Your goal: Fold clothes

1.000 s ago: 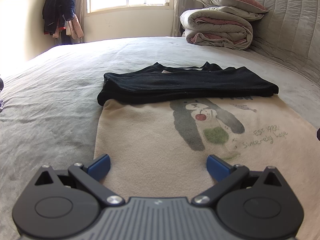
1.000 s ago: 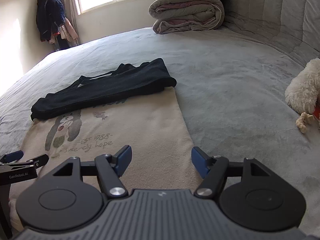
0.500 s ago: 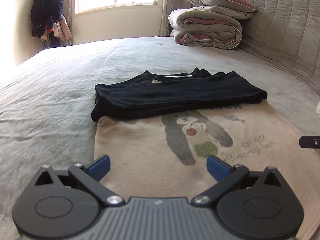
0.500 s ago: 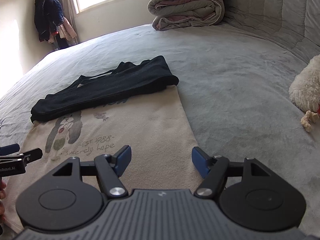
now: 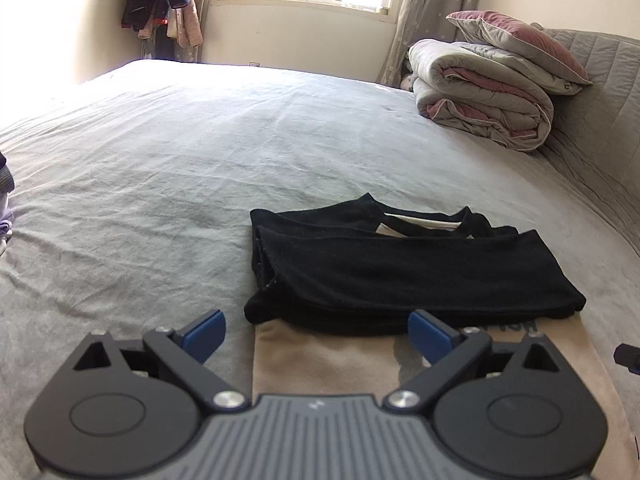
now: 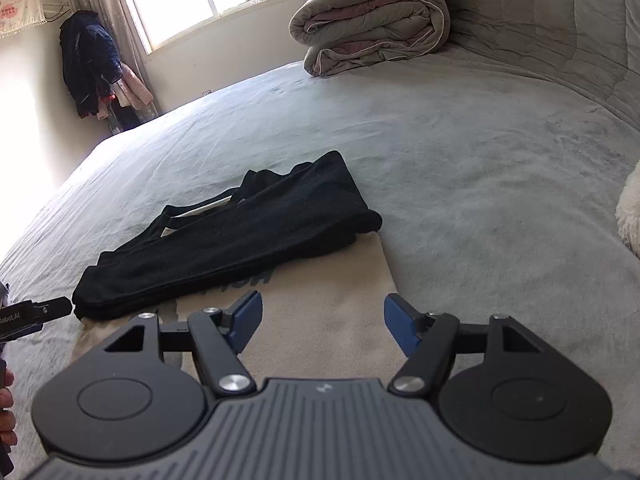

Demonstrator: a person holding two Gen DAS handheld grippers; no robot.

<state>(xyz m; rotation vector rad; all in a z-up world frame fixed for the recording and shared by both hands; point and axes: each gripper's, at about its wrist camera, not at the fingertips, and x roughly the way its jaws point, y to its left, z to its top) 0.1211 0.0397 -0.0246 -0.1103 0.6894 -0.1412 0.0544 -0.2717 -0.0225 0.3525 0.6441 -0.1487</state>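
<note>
left gripper: released, just narrowed, nothing between | right gripper: released, empty | beige shirt: flat on bed

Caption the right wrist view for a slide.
Open right tongs hover over a beige printed shirt whose black sleeves are folded across it, on a grey bed.

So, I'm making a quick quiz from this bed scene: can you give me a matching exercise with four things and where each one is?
Things:
1. black sleeves
2. beige shirt body
3. rolled duvet
4. hanging jackets

Places:
A. in the room's corner, beside the window
B. at the head of the bed, by the quilted headboard
C. folded across the top of the shirt
D. flat on the grey bedsheet, under both open grippers

Pairs: 1-C, 2-D, 3-B, 4-A
</note>
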